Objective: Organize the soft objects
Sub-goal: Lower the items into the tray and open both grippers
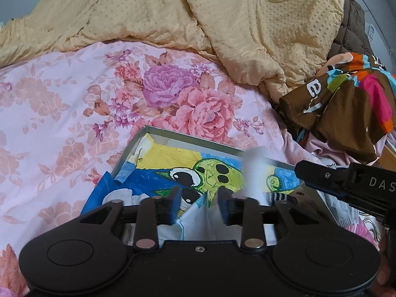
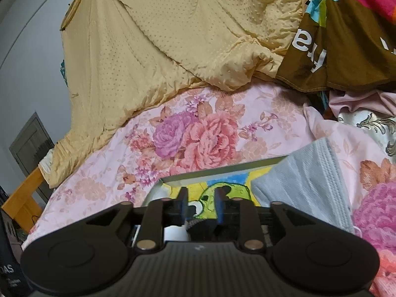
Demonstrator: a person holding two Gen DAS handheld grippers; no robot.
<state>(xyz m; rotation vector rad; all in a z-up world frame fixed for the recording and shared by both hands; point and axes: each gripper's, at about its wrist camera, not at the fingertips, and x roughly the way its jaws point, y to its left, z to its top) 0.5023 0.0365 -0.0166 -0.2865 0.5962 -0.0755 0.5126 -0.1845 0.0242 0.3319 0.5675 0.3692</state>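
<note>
The floral bedsheet point(image 1: 61, 94) fills the nine o'clock side of the left wrist view, pink with rose prints. A crumpled yellow quilt point(image 1: 173, 12) lies across twelve o'clock. At six o'clock the left gripper point(image 1: 199, 204) sits low over a shallow metal tray point(image 1: 173, 133), its fingers standing apart with a fold of white cloth point(image 1: 198, 220) rising in the gap between the blue pads; whether the pads touch that cloth I cannot tell. The tray's floor carries a drawing of a green big-eyed creature point(image 1: 210, 173) on blue and yellow. A blurred white object point(image 1: 255, 170) stands just toward one o'clock of the fingers, and a striped sock point(image 1: 279, 196) lies beside it. At three o'clock a brown multicoloured cloth point(image 1: 346, 99) is heaped against the quilt, and below it the right gripper's black body enters from the edge.

In the right wrist view, a wooden bed frame point(image 2: 22, 200) shows at nine o'clock. The right gripper point(image 2: 201, 204) at six o'clock is parted, nothing between its fingers, hovering over the tray's near corner. A grey sock point(image 2: 309, 185) lies at four o'clock, draped over the tray's rim.
</note>
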